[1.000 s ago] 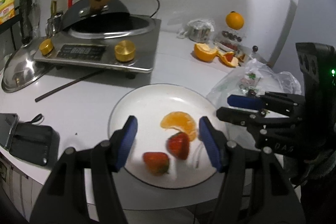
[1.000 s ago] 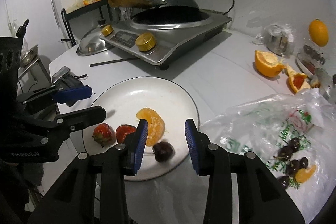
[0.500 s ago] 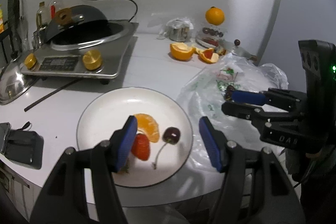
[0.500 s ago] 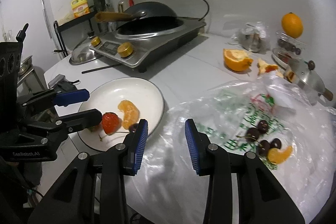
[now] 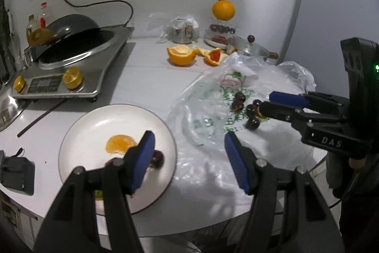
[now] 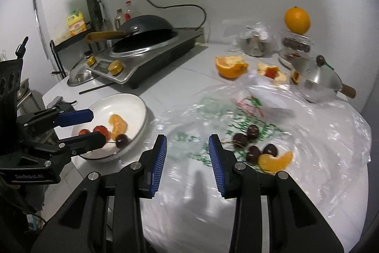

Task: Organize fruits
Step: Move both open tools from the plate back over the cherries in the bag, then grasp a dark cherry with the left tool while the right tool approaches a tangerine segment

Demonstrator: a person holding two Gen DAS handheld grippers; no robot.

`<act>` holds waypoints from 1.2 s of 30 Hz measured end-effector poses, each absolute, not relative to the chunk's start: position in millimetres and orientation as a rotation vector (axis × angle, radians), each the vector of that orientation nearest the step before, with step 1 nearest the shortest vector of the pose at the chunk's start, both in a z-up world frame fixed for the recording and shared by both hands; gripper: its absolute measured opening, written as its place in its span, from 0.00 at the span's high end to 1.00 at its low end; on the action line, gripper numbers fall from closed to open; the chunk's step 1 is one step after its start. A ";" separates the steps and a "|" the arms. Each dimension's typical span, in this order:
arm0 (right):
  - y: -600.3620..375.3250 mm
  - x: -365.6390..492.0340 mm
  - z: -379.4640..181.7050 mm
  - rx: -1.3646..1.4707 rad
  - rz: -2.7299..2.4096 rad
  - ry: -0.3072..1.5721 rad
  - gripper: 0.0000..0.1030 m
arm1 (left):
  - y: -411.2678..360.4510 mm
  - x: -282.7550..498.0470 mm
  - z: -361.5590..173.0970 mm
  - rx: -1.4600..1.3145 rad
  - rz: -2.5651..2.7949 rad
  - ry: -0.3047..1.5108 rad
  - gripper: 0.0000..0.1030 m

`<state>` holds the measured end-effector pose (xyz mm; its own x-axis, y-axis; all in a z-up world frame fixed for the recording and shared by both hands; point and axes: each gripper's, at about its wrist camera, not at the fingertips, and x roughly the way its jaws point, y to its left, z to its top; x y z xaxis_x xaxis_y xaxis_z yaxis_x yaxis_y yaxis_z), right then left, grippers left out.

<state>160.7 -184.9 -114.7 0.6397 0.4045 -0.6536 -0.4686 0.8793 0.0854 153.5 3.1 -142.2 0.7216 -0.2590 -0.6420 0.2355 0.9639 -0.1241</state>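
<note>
White counter (image 6: 180,77) | both hand-held grippers (image 6: 187,159) agape, empty | plate (image 5: 94,120) near edge

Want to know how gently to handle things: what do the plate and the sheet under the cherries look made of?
Plate: likely glazed ceramic, glossy white with a dark rim line. Sheet: thin clear plastic bag, wrinkled, shiny, with green print.

Between the plate (image 6: 139,108) left of the right tongs (image 6: 187,158) and the cherries (image 6: 251,144) to their right: open plastic bag (image 6: 308,181), passable. Ahead, bare worktop (image 6: 180,82) up to the cooker (image 6: 146,56) and orange half (image 6: 229,65). The left tongs (image 6: 94,125) overhang the plate.
</note>
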 end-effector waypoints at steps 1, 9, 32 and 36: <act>-192.0 161.1 -115.6 -0.089 0.492 0.722 0.62 | -1.3 154.4 -142.7 -0.029 -0.276 0.717 0.39; -228.0 165.4 -121.6 -0.050 0.458 0.727 0.62 | -36.1 164.8 -145.0 0.010 -0.309 0.741 0.39; -298.1 182.8 -145.2 0.022 0.413 0.754 0.62 | -118.5 200.9 -170.5 0.125 -0.377 0.822 0.39; -303.6 186.3 -149.7 0.029 0.411 0.757 0.62 | -131.5 208.0 -177.5 0.161 -0.379 0.837 0.39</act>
